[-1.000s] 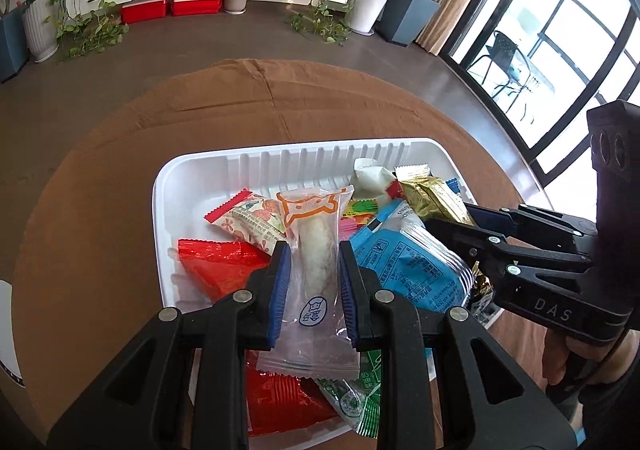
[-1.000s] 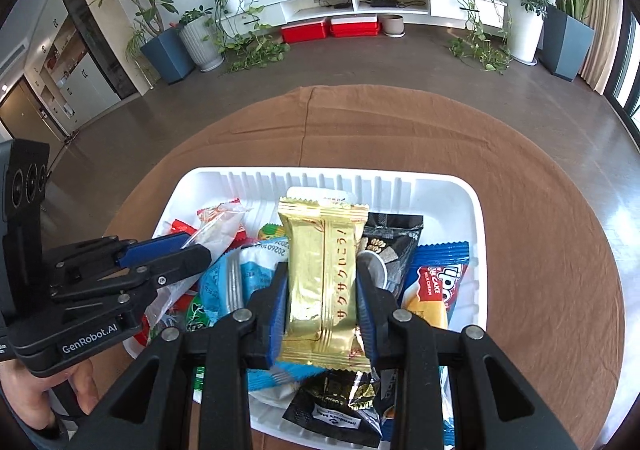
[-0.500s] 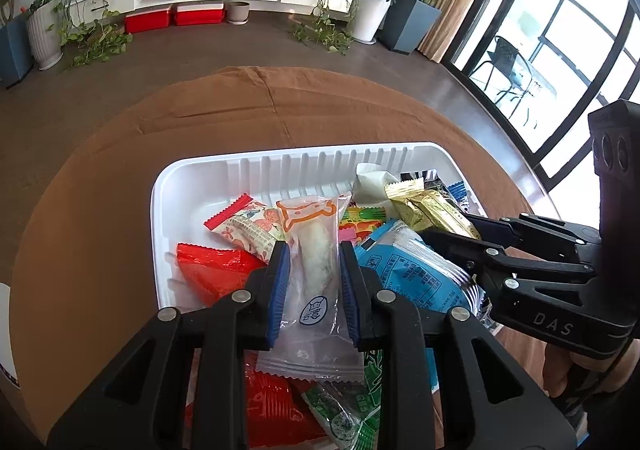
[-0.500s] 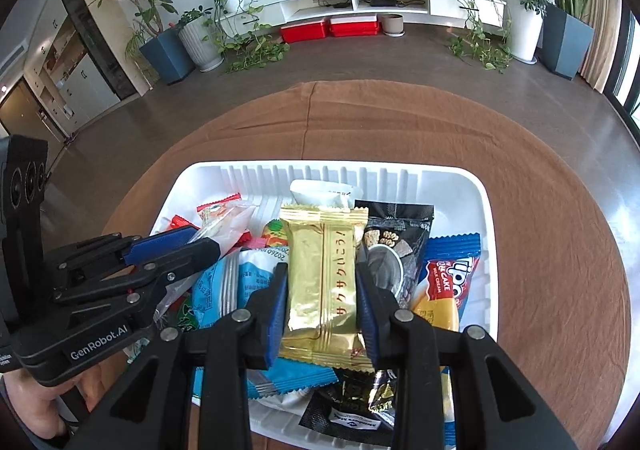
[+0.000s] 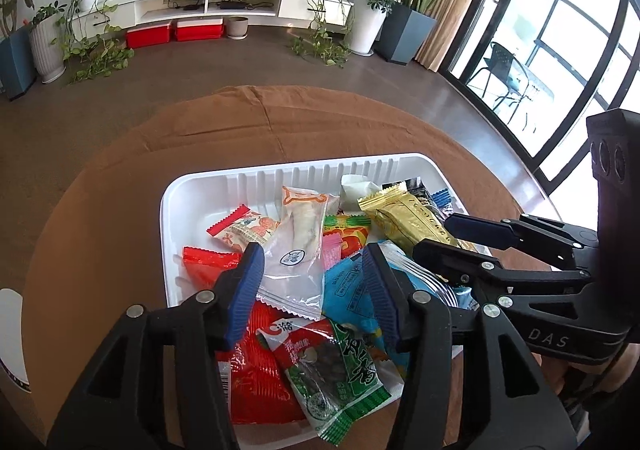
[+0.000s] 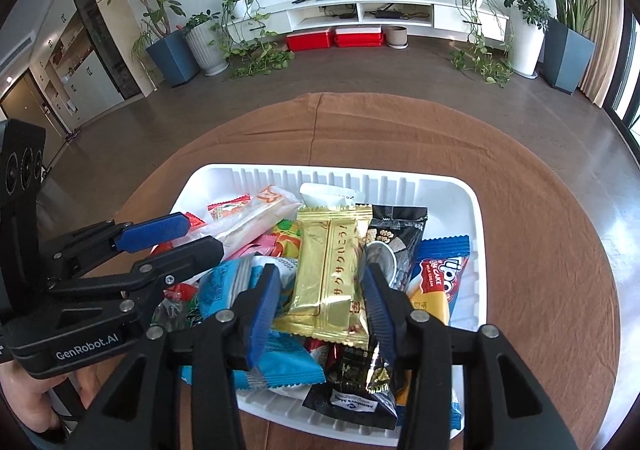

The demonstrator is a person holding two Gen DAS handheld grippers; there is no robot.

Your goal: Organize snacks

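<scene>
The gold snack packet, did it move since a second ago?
Yes. The gold snack packet has dropped lower onto the pile in the white tray, as the right tool opens and no longer pinches it.

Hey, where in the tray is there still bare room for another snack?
Bare floor shows in the white tray along its ribbed far wall, mostly the far-left corner, and a narrow strip beside the blue cake pack. The middle and near side are piled with packets.
</scene>
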